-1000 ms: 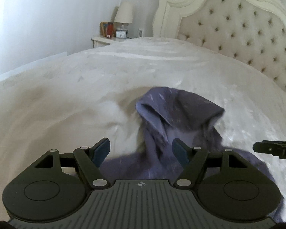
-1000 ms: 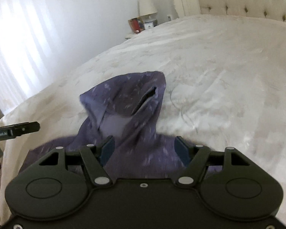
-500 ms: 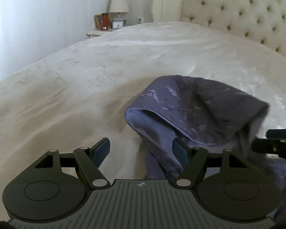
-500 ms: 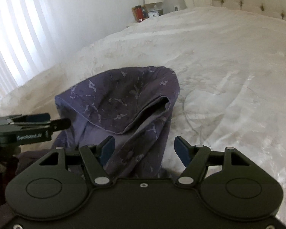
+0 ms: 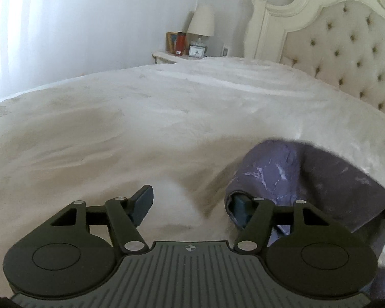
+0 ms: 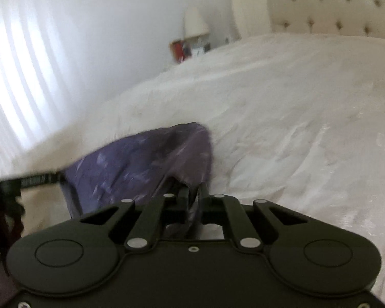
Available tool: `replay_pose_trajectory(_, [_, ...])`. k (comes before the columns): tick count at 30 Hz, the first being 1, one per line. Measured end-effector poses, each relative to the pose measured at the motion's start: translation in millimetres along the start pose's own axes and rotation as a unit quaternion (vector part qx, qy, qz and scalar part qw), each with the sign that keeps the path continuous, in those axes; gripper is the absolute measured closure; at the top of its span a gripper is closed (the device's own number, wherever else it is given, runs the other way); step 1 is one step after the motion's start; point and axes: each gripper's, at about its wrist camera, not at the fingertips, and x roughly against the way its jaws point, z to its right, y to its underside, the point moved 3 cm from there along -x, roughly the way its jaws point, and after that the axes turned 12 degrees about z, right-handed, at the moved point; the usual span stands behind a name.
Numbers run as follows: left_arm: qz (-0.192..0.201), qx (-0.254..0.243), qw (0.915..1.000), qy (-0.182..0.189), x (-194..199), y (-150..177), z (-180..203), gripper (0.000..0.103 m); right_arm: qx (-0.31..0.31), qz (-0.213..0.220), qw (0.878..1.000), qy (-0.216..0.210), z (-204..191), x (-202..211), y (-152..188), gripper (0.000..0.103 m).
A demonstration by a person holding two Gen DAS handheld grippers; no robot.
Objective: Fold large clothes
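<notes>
A purple patterned hooded garment [image 5: 308,177] lies bunched on the white bedcover [image 5: 141,128]. My left gripper [image 5: 191,200] is low over the cover at the hood's left edge, jaws closing. Its right finger [image 5: 240,206] is tucked into the fold of cloth, while its left finger [image 5: 142,202] is over bare cover, so nothing is pinched. In the right wrist view the garment [image 6: 141,164] is blurred and lifted. My right gripper [image 6: 193,192] is shut on the garment's edge, with cloth showing between the fingers. The left gripper [image 6: 36,179] appears as a blurred black bar at the left.
A tufted cream headboard [image 5: 346,51] stands at the far end of the bed. A nightstand [image 5: 166,55] beside it holds a lamp [image 5: 201,23], a clock and small items. A bright curtained window [image 6: 25,77] fills the left wall.
My right gripper has closed on the garment's edge and pulled it up. The left gripper has shifted left to the hood's edge, its right finger is now inside the fold, and its jaws have narrowed.
</notes>
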Motion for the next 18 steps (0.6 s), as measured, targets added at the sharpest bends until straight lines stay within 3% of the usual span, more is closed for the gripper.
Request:
replay_pose_trajectory(4, [-0.027, -0.003, 0.9996, -0.001, 4.0, 21.2, -13.8, 0.042, -0.041, -0.051, 0.998, 0.026, 29.3, -10.3, 20.5, 0.091])
replay_pose_trajectory(7, [-0.070, -0.013, 0.9974, 0.009, -2.0, 34.7, -14.1, 0.040, -0.045, -0.094, 0.994, 0.036, 39.6, -25.3, 39.8, 0.089])
replay_pose_trajectory(9, [-0.068, -0.022, 0.9974, 0.012, 2.2, 31.3, -12.9, 0.041, -0.039, -0.096, 0.994, 0.039, 36.8, -27.4, 41.1, 0.086])
replay_pose_trajectory(11, [-0.062, -0.032, 0.9974, 0.016, 11.1, 22.4, -12.5, 0.041, -0.034, -0.094, 0.994, 0.033, 33.2, -24.3, 35.9, 0.073])
replay_pose_trajectory(13, [-0.042, -0.032, 0.9983, 0.024, 27.0, 14.0, -16.1, 0.041, -0.018, -0.087, 0.996, 0.022, 30.2, -15.3, 29.0, 0.069])
replay_pose_trajectory(16, [-0.013, -0.015, 0.9990, 0.041, 59.8, -1.3, -20.8, 0.041, -0.002, -0.076, 0.997, -0.010, 29.2, 6.7, 18.8, 0.046])
replay_pose_trajectory(18, [0.008, -0.019, 0.9986, 0.048, 77.4, -11.0, -17.7, 0.040, 0.011, -0.066, 0.997, -0.028, 26.5, 21.9, 11.2, 0.042])
